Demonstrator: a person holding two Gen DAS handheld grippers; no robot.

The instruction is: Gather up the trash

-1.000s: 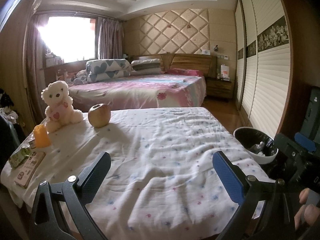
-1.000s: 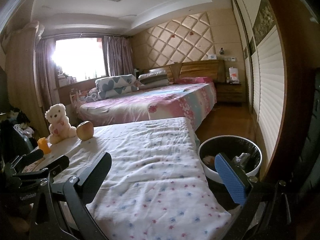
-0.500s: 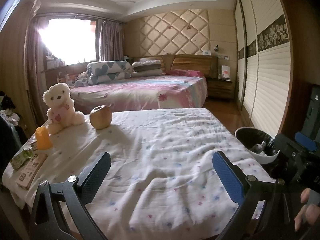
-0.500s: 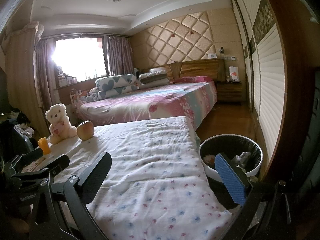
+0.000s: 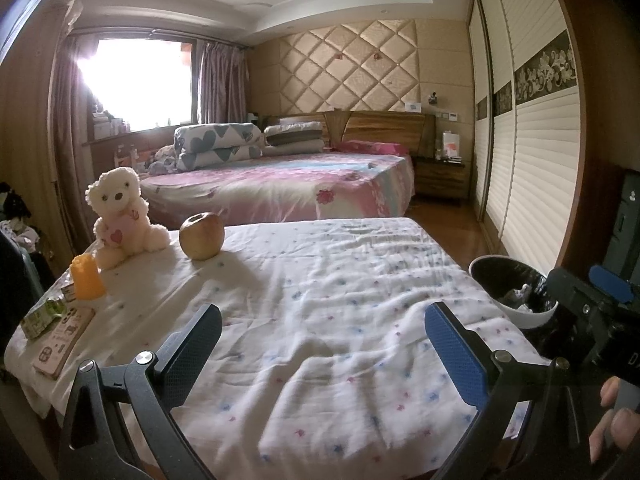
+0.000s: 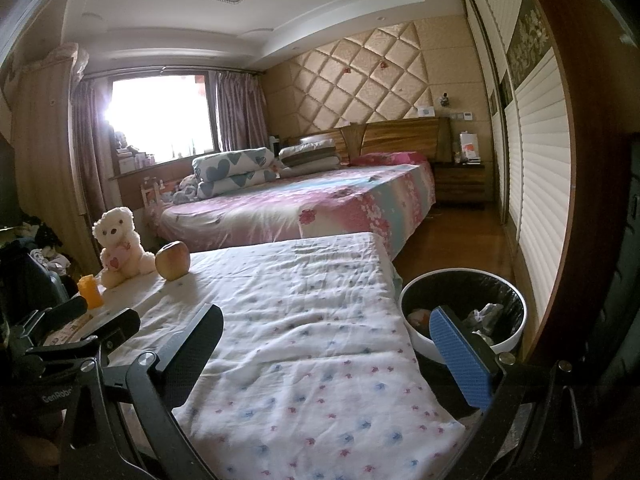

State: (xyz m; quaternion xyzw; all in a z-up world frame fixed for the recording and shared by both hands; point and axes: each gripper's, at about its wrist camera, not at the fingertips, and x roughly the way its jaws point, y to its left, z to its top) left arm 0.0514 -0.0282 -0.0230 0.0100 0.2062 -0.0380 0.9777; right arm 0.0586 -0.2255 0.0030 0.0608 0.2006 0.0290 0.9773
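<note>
A white bin with a black liner (image 6: 464,312) stands on the floor right of the cloth-covered table (image 6: 304,320); crumpled trash lies inside it. It also shows in the left wrist view (image 5: 512,292). My left gripper (image 5: 324,344) is open and empty over the table's near part. My right gripper (image 6: 328,340) is open and empty near the table's right edge, its blue finger in front of the bin. The right gripper's body shows at the right of the left wrist view (image 5: 592,312).
At the table's far left stand a white teddy bear (image 5: 120,216), an apple (image 5: 201,235), an orange cup (image 5: 86,277), a green carton (image 5: 42,316) and a flat box (image 5: 64,340). A bed (image 5: 280,188) lies behind. A wardrobe (image 5: 532,152) lines the right wall.
Both grippers have drifted slightly; the views shifted a little. Both stay open and empty.
</note>
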